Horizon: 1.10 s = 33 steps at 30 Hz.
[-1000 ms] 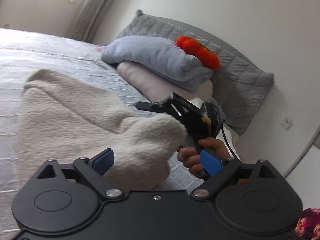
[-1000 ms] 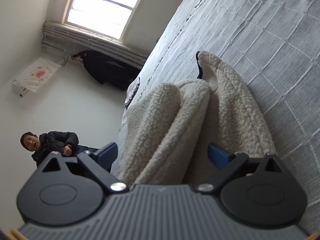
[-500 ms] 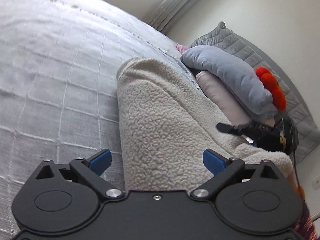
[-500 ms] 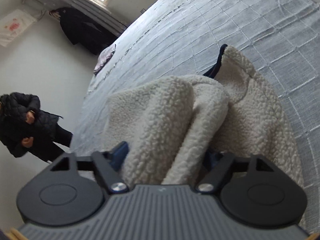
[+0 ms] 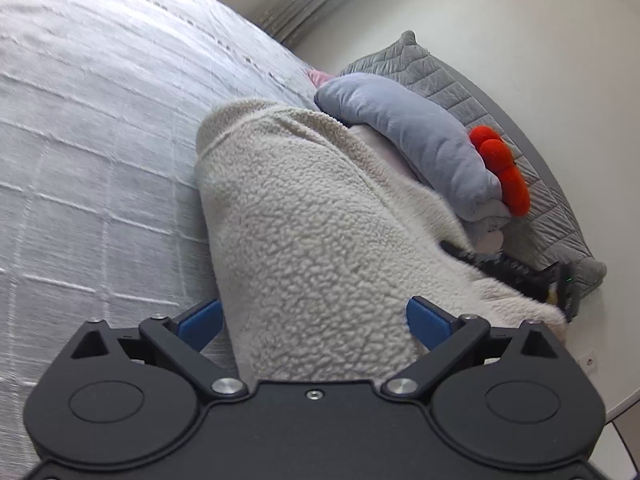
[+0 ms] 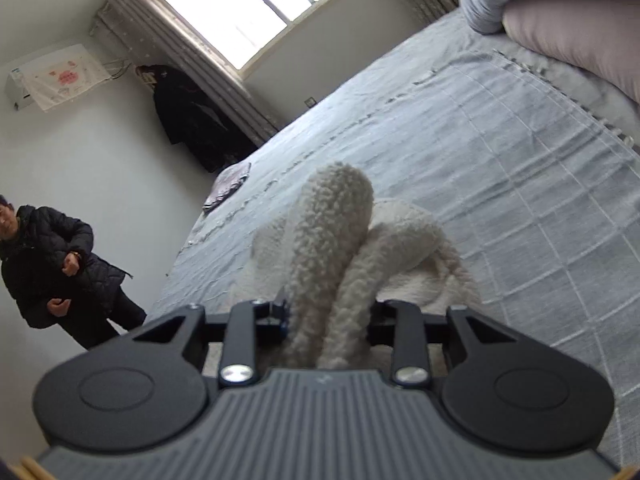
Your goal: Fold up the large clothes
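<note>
The right gripper point(image 6: 326, 316) has just been closing and now clenches the fleece point(image 6: 332, 240) on the bed point(image 6: 500, 152); the left gripper point(image 5: 312, 316) straddles it point(image 5: 320, 240), fingers point(image 5: 426, 320) released.

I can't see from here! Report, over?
Right gripper just closed on fleece. Left gripper open around fleece. Pillows close beside it.

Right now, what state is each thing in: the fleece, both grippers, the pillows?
Fleece: bunched on the bed, held at one end.
Right gripper: jaws just closed, clamped on fleece folds.
Left gripper: jaws wide apart, fleece between them, not pressed.
Pillows: stacked at the bed's head.
</note>
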Tool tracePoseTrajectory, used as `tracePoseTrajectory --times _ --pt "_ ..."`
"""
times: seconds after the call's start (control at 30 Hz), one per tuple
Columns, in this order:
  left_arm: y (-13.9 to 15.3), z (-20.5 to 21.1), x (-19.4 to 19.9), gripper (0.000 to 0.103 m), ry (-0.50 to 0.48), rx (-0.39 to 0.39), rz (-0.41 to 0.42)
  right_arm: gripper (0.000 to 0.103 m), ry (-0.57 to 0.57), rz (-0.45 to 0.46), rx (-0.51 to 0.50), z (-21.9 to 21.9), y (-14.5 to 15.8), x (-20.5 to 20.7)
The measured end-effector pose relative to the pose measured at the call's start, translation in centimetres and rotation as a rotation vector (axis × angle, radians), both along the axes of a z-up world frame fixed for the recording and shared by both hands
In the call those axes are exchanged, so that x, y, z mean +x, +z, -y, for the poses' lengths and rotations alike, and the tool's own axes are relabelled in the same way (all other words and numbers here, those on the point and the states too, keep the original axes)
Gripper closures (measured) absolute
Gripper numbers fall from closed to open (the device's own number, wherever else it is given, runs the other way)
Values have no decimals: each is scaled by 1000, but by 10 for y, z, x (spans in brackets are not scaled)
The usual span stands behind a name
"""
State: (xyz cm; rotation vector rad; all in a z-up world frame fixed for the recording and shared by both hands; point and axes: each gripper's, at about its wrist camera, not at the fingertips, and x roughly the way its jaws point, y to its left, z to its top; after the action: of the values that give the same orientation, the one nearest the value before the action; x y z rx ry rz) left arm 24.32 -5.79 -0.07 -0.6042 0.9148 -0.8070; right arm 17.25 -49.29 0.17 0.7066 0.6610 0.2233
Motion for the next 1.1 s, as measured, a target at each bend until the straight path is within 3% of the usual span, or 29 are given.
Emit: tracePoseTrajectory --times 0.1,0.2,0.4,0.57,0.67,0.77,0.8,0.87,0.93,1.03,1.1 --pt "-14 9 3 3 -26 -23 -52 60 -36 -70 -19 9 -37 0" --pt "-26 7 3 3 -27 -58 -98 35 -75 -91 -39 13 -51 -8" --pt "-24 6 -2 2 -14 -55 -84 35 -140 35 -172 20 3 -42" --pt "-19 22 -10 0 4 -1 -33 41 -47 111 -205 -11 27 -50" --pt "-19 23 -13 0 7 23 -19 49 12 99 -279 -42 13 -49" --pt "-24 19 -13 0 -7 32 -25 53 -31 -7 -412 -48 -35 -48" --pt "-25 19 -13 0 -26 33 -33 46 -39 -13 -360 -41 -51 -51" --pt "-22 19 -13 0 -42 40 -29 44 -84 -22 -167 -16 -64 -61" --pt "-16 19 -6 0 -48 48 -32 24 -116 -25 -109 -3 -60 -68" --pt "-11 21 12 0 -43 40 -60 13 -88 -38 -28 12 -59 -64" --pt "-17 26 28 0 -34 34 -123 11 -37 -104 100 22 -70 -49"
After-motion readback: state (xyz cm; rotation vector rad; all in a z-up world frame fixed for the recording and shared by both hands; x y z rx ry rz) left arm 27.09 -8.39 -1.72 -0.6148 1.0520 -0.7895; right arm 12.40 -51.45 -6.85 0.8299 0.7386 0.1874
